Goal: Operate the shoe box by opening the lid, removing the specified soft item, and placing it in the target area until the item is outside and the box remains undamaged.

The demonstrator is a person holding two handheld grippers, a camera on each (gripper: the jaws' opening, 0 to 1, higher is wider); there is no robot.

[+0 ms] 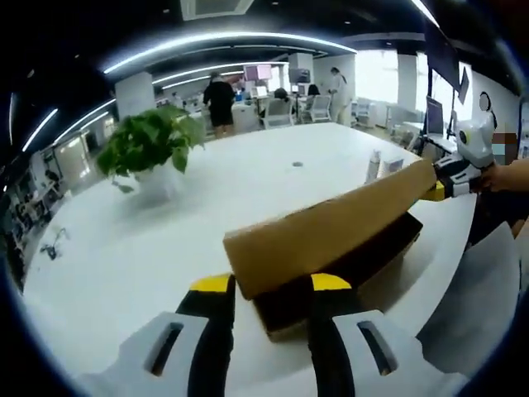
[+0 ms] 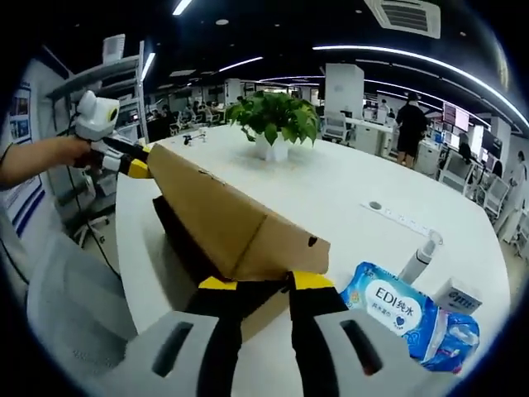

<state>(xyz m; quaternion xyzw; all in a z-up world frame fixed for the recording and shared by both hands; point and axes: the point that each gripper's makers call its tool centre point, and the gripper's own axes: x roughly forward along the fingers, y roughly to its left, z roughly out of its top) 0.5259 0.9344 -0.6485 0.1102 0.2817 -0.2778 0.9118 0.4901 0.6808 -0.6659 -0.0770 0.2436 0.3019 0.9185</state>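
Cardboard shoe box [image 1: 347, 265] sits on the white table [image 1: 165, 248], with its brown lid [image 1: 331, 227] lifted clear of the dark interior and tilted, held at both ends. In the left gripper view, the left gripper [image 1: 271, 285] has its yellow-tipped jaws on either side of the lid's near corner, pinching it. At the lid's far end the right gripper [image 1: 453, 178] clamps the other corner, with a person's hand [image 1: 500, 175] behind it.

Right gripper view gives the mirror arrangement: the right gripper [image 2: 264, 285] pinches the lid [image 2: 235, 219] at its near end, the box body [image 2: 186, 248] dark below it, and the left gripper [image 2: 124, 157] grips the far corner, held by a hand [image 2: 70, 153]. Contents of the box are too dark to make out; the soft item cannot be identified in either view.

Potted green plant [image 2: 277, 124] stands in a white pot near the table's middle, well apart from the box. Just beside the box, in the right gripper view, lie a blue wipes pack [image 2: 405, 310], a white tube [image 2: 417, 260] and a small white carton [image 2: 457, 295]. People stand in the office background.
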